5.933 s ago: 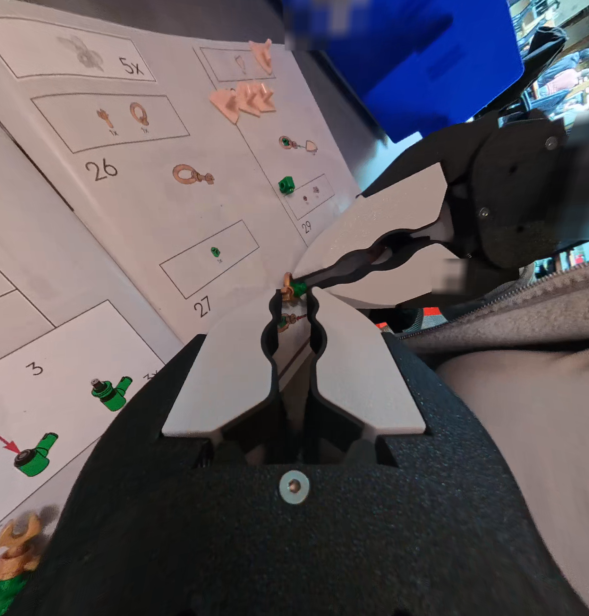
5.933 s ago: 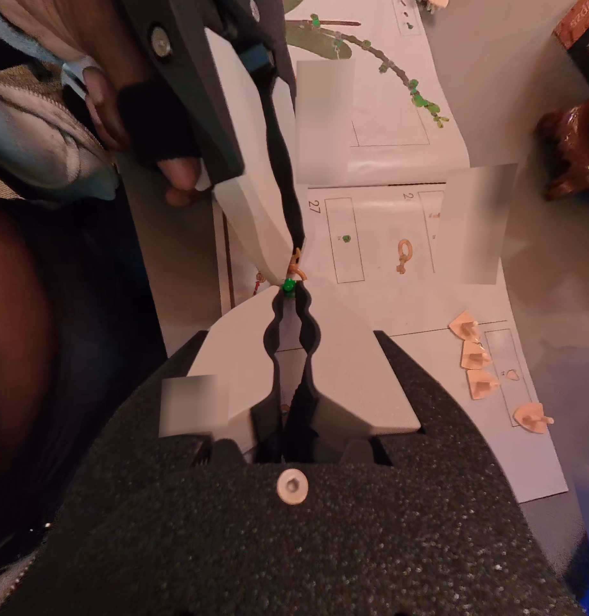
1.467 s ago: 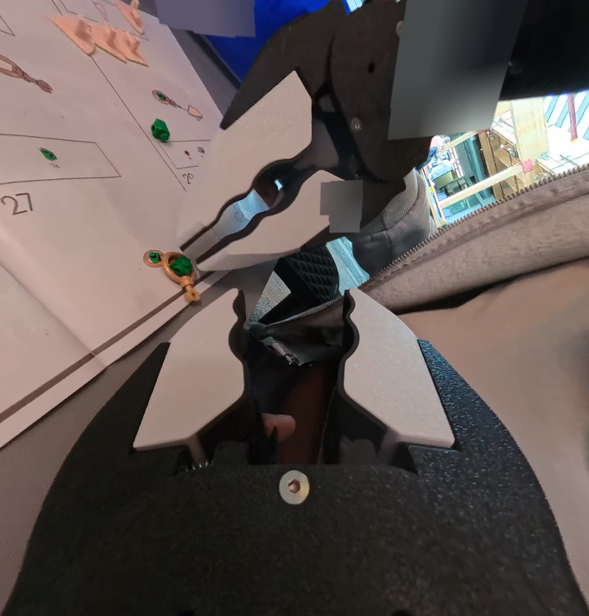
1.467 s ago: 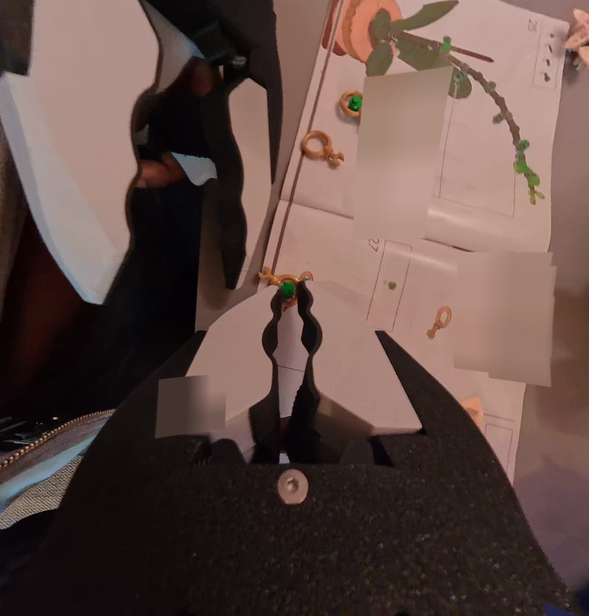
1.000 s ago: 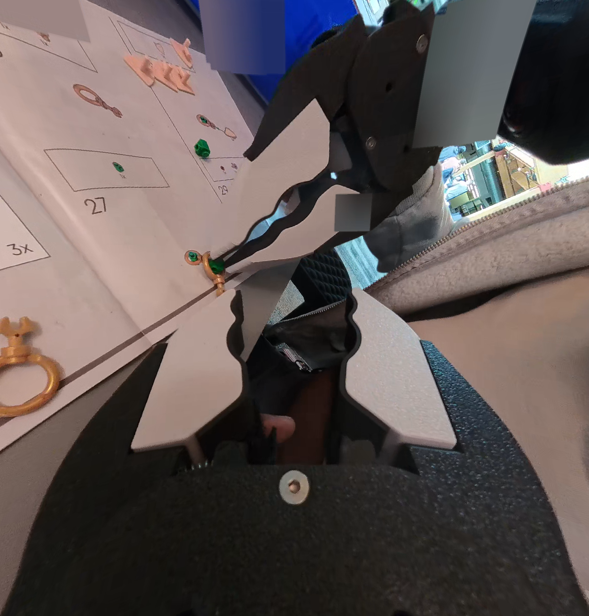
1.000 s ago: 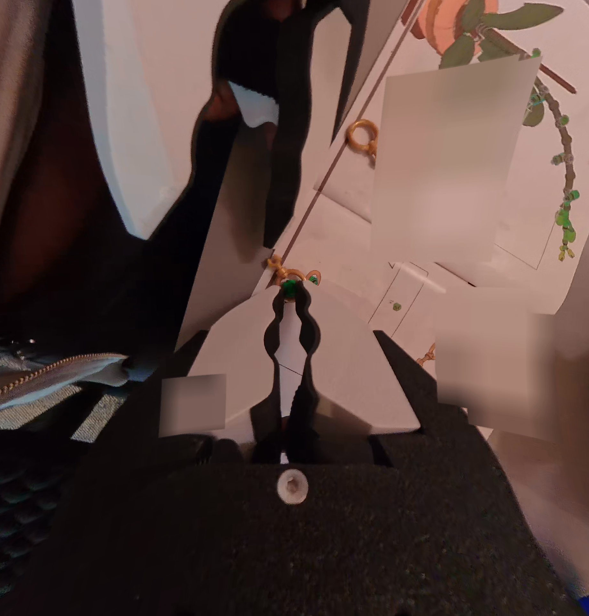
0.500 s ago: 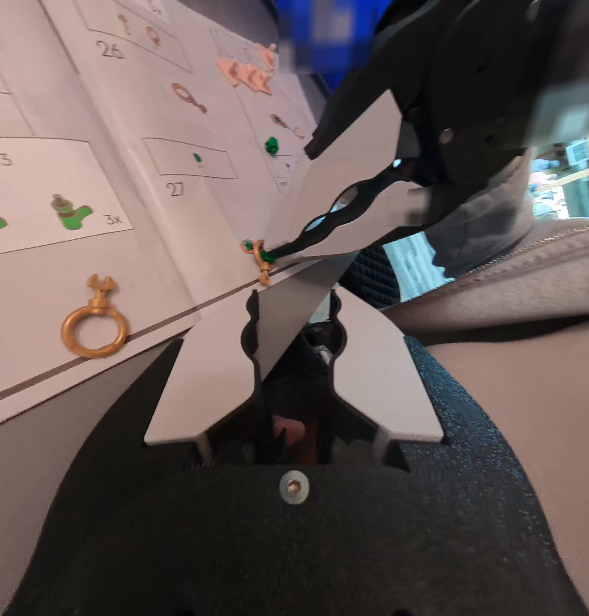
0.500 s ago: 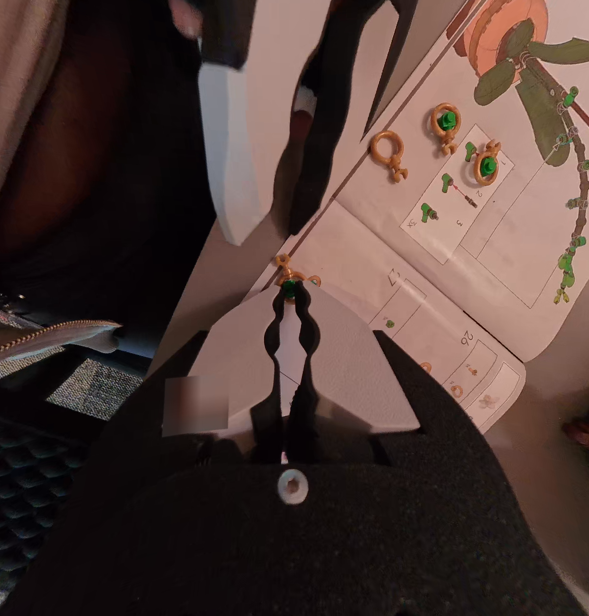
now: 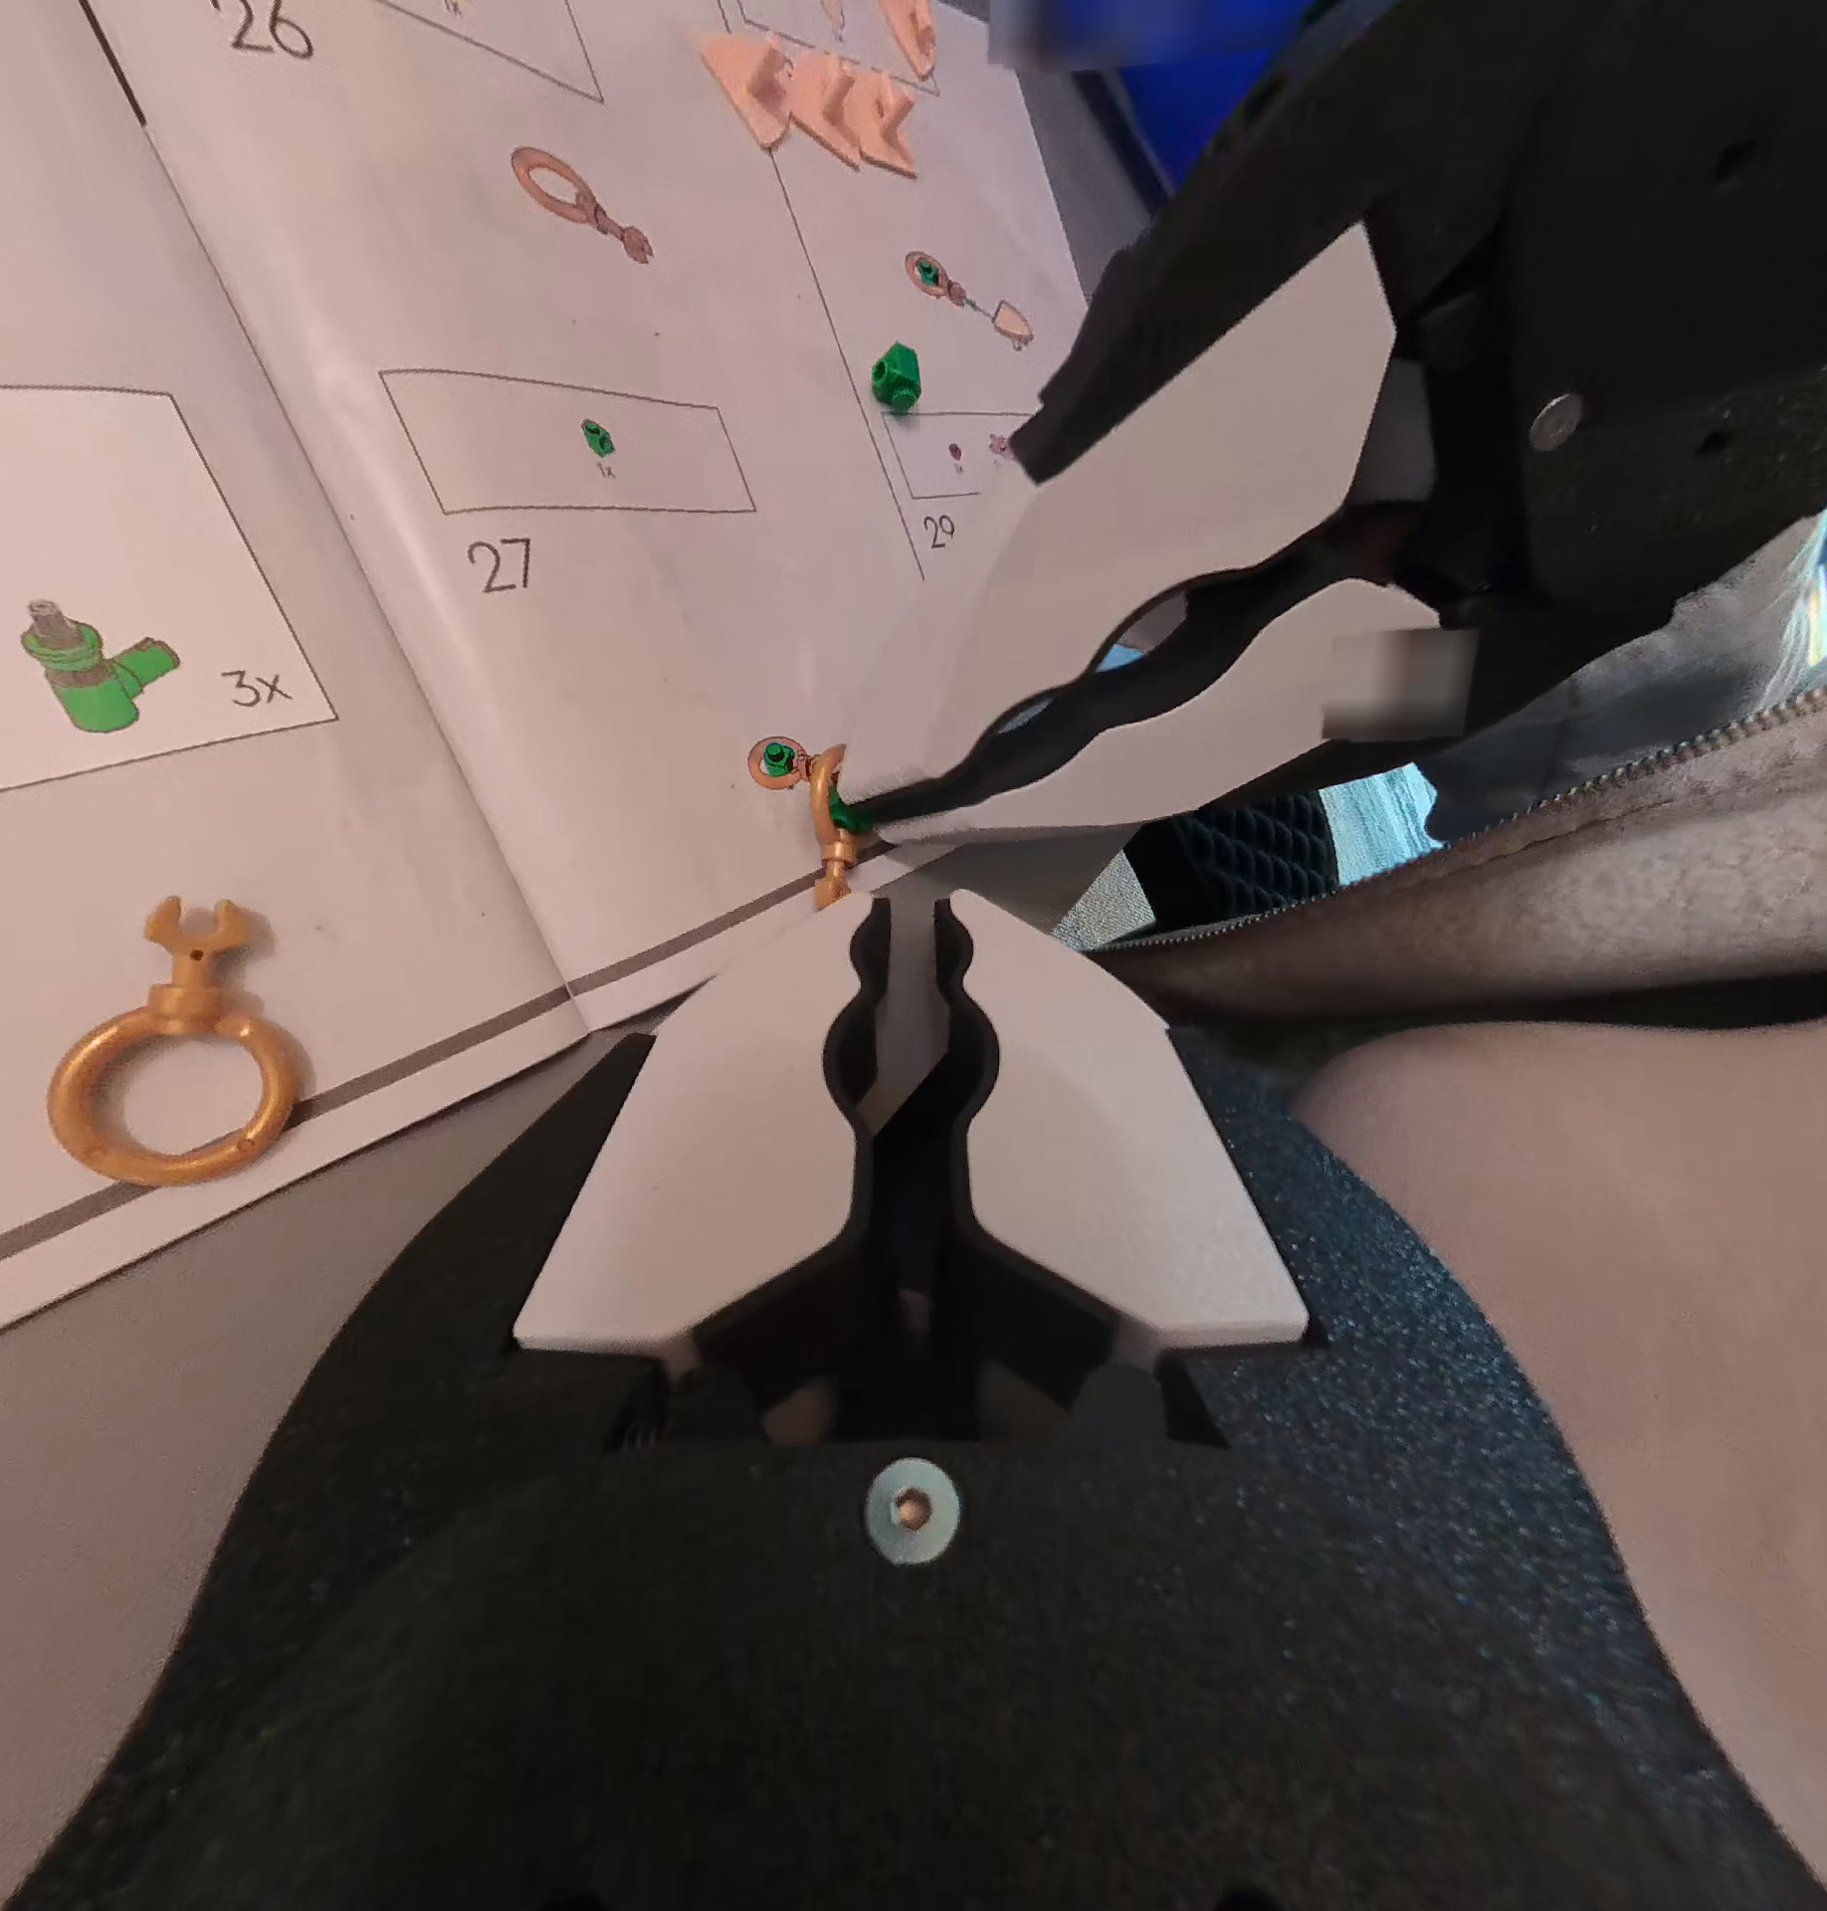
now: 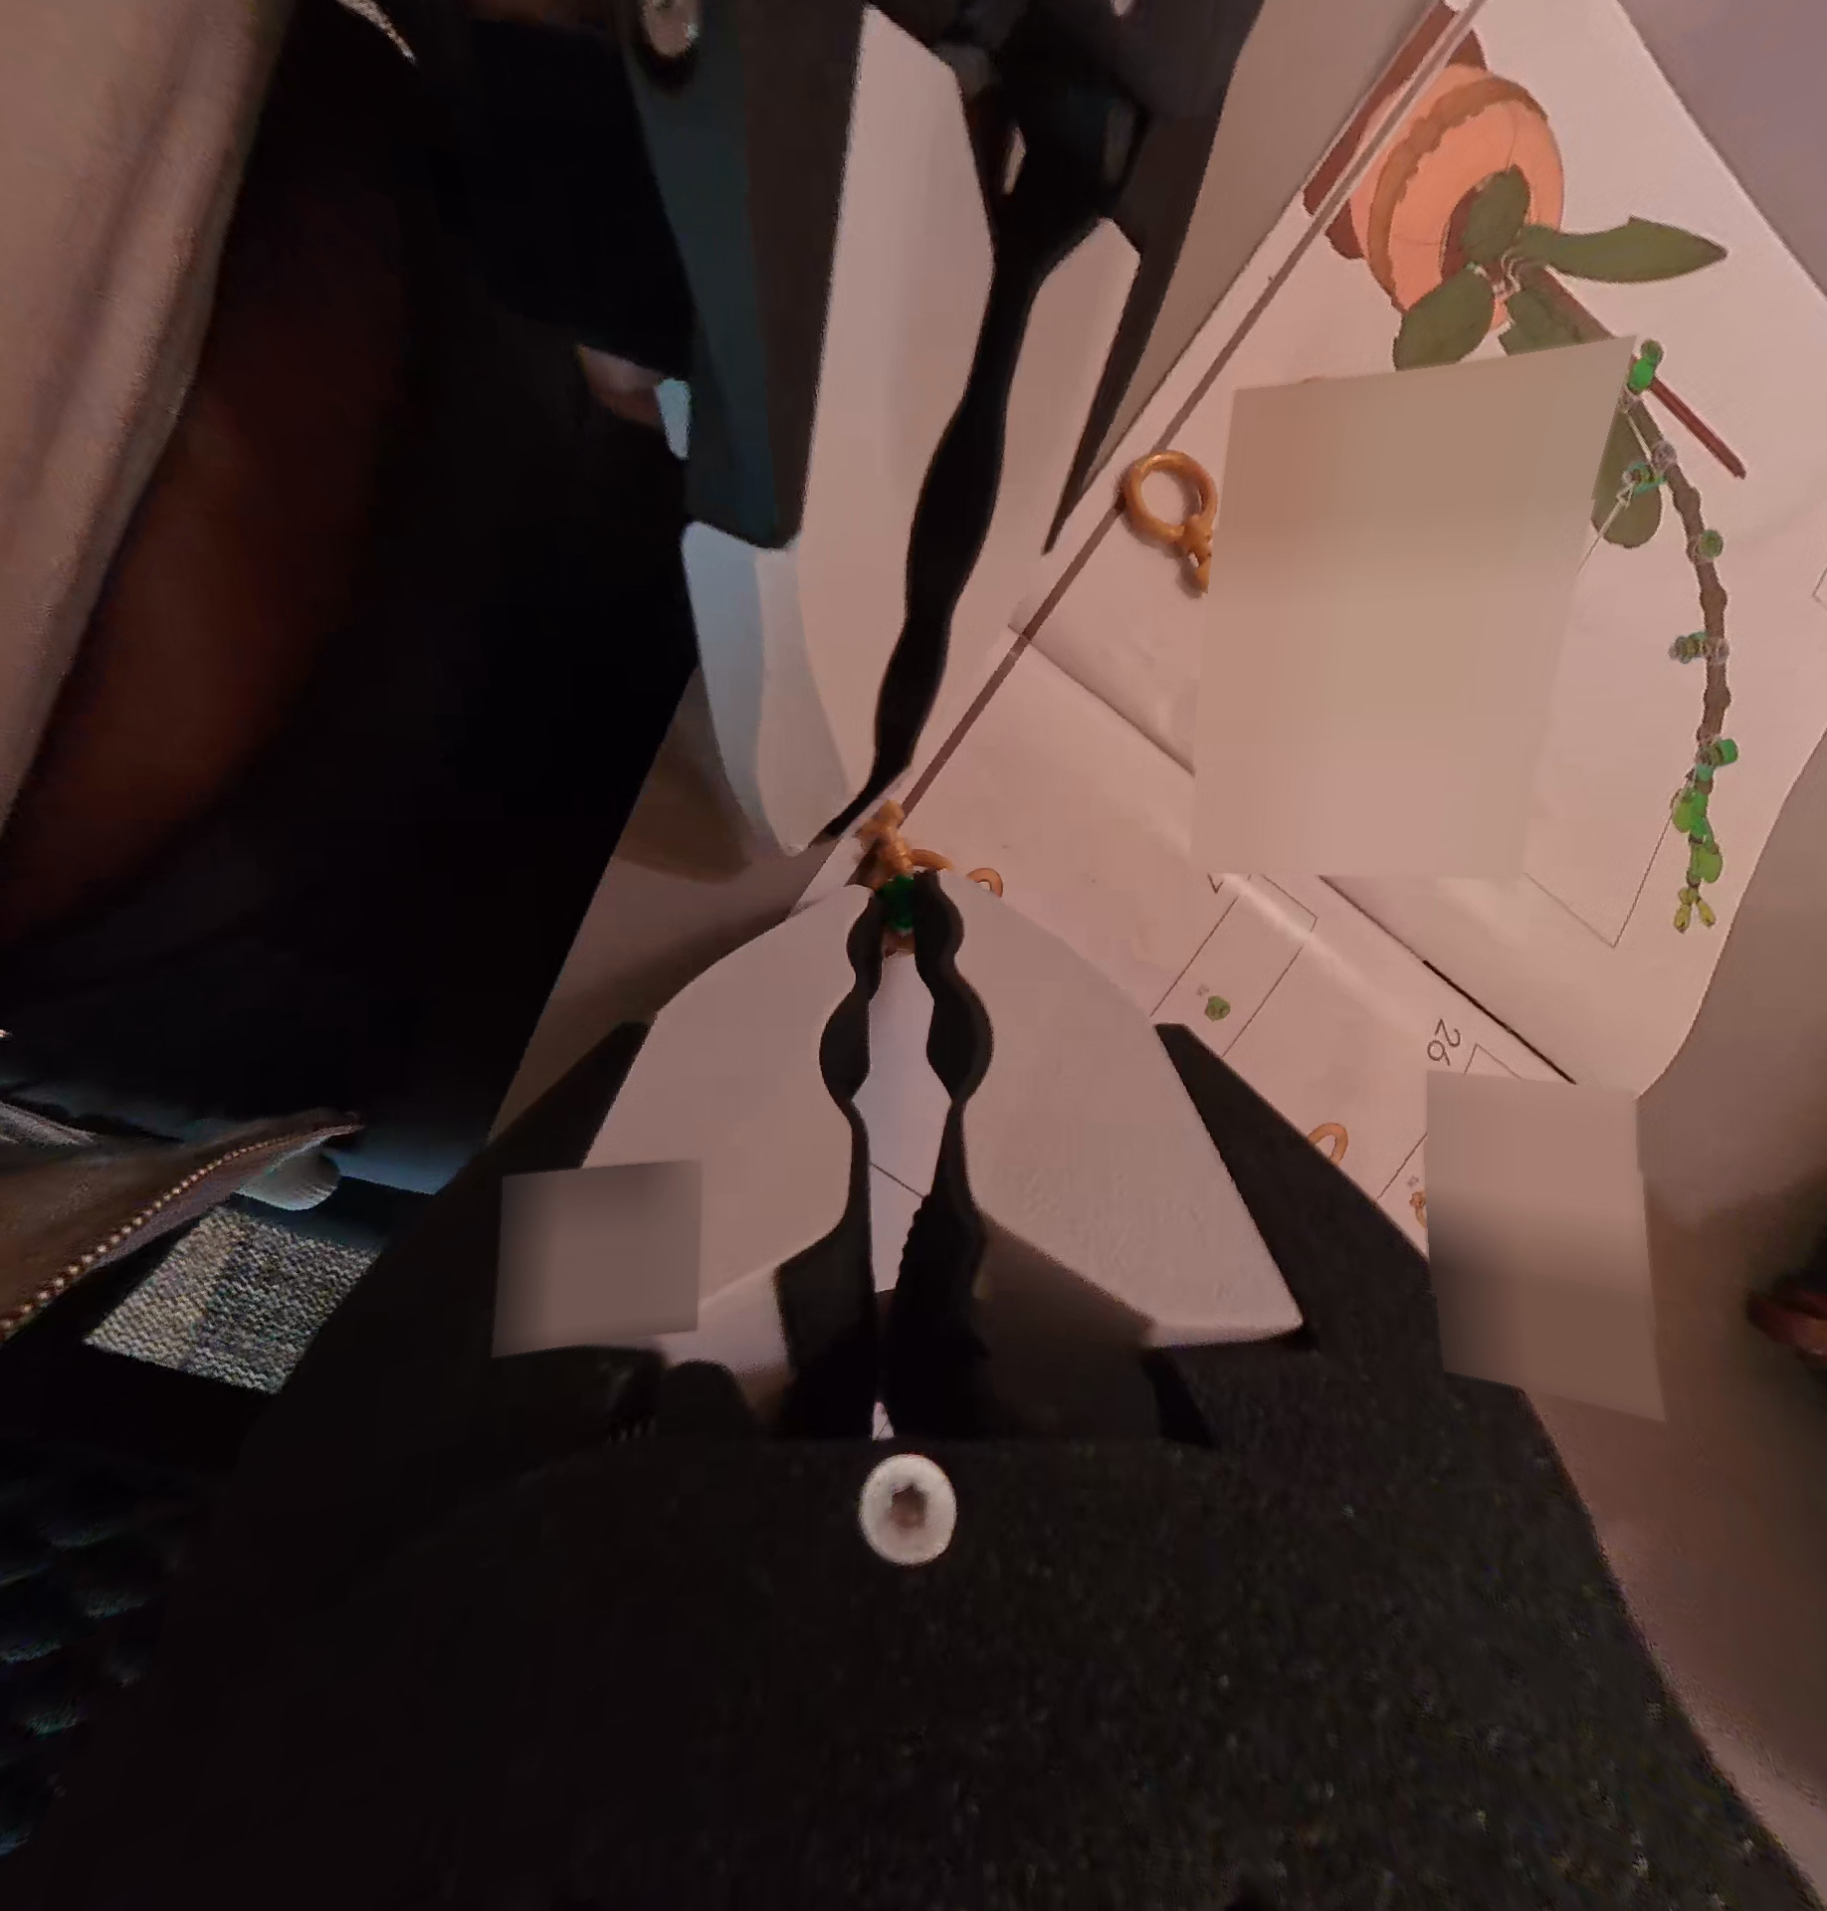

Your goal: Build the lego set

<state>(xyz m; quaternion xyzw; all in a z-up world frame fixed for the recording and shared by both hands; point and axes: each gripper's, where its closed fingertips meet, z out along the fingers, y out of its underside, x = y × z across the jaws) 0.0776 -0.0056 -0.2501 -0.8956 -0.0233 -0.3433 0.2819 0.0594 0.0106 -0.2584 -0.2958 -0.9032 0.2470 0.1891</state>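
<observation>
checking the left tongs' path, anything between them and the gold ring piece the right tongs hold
Nothing visible. The left tongs are nearly shut, tips just below the gold ring piece in the right tongs, and only booklet shows behind.

The instruction booklet is smooth paper with a faint sheen, printed in colour. On it near its lower edge, a gold ring piece looks like glossy plastic with a metallic finish; the small green stud and the pale pink petal pieces toward its far edge are smooth plastic, the petals duller. The left gripper has matt, finely grained pale grey fingers lined with black rubbery wavy pads, on a rough, speckled black body with a shiny metal screw. The right gripper has the same finish. A fleecy grey garment carries a metal zip. The table is matt grey.
</observation>
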